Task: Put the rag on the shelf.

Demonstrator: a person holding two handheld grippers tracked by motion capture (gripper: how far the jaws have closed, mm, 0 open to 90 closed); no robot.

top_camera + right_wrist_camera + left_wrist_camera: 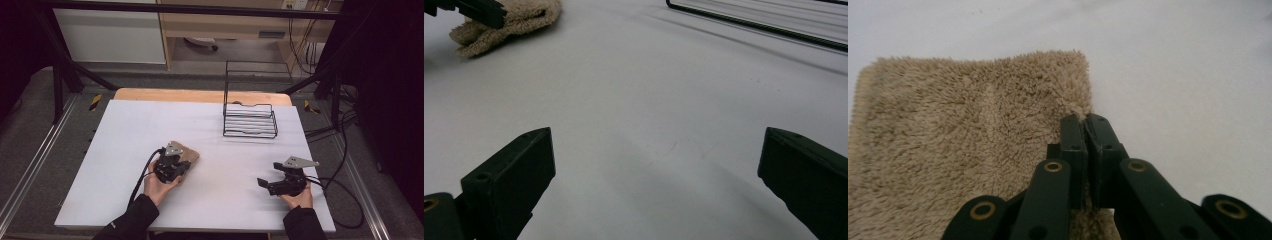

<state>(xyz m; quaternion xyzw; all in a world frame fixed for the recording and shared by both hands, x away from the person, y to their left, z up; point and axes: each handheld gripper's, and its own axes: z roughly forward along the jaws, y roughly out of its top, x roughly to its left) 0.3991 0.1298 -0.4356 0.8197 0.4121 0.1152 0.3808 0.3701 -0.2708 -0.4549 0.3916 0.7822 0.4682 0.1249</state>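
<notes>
A small beige fluffy towel (189, 154) lies folded on the white table (150, 125), left of centre. My left gripper (176, 166) sits over its near edge. In the left gripper view its jaws are pressed together on the towel (963, 135) at its right-hand edge, with pile showing between the fingertips (1087, 120). My right gripper (264, 183) rests low at the table's near right, jaws wide apart over bare table (654, 150) with nothing between them. The right gripper view shows the towel (509, 22) far off at upper left.
A black wire rack (250, 120) stands at the back right of the table, its lower bars (764, 25) visible in the right gripper view. Cables (340, 195) trail off the right edge. Dark frame posts flank the table.
</notes>
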